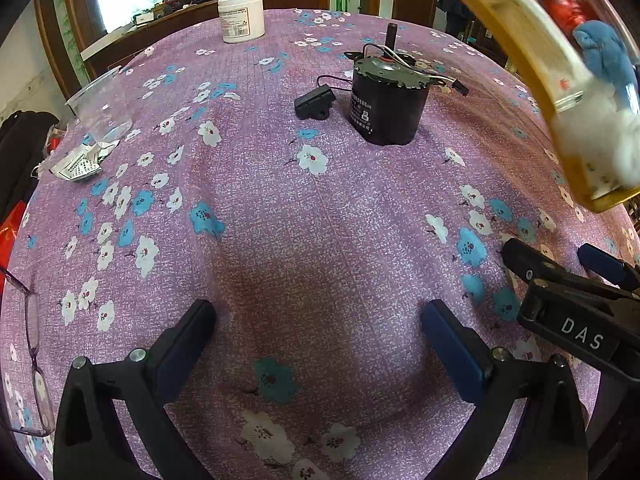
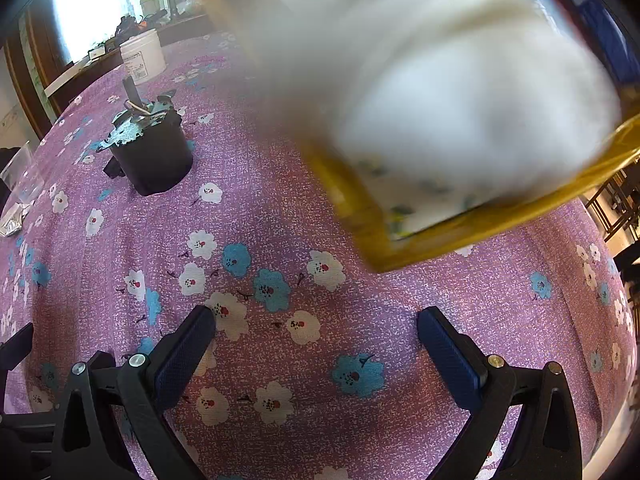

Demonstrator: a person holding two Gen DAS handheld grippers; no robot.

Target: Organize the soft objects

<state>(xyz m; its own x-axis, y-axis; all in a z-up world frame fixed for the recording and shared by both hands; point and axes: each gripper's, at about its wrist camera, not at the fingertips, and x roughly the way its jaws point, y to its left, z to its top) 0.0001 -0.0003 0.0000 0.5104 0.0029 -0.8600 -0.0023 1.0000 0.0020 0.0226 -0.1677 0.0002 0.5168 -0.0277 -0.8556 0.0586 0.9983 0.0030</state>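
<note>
A yellow-rimmed tray [image 1: 520, 48] hangs tilted at the upper right of the left wrist view and looks lifted off the cloth. It holds a white fluffy soft thing [image 1: 616, 140], a blue soft thing [image 1: 604, 52] and a red one [image 1: 568, 8]. In the right wrist view the tray [image 2: 440, 248] and the white fluffy thing [image 2: 460, 100] fill the top right, blurred. What holds the tray is hidden. My left gripper [image 1: 318, 320] is open over bare cloth. My right gripper [image 2: 316, 316] is open too, below the tray, and also shows as the right gripper [image 1: 548, 250].
A purple flowered cloth [image 1: 320, 220] covers the table. On it stand a black motor [image 1: 384, 108] with a small black part [image 1: 316, 104] beside it, a white jar [image 1: 241, 16] at the far edge and a clear cup [image 1: 102, 104]. A foil pack [image 1: 80, 164] and glasses [image 1: 36, 360] lie left.
</note>
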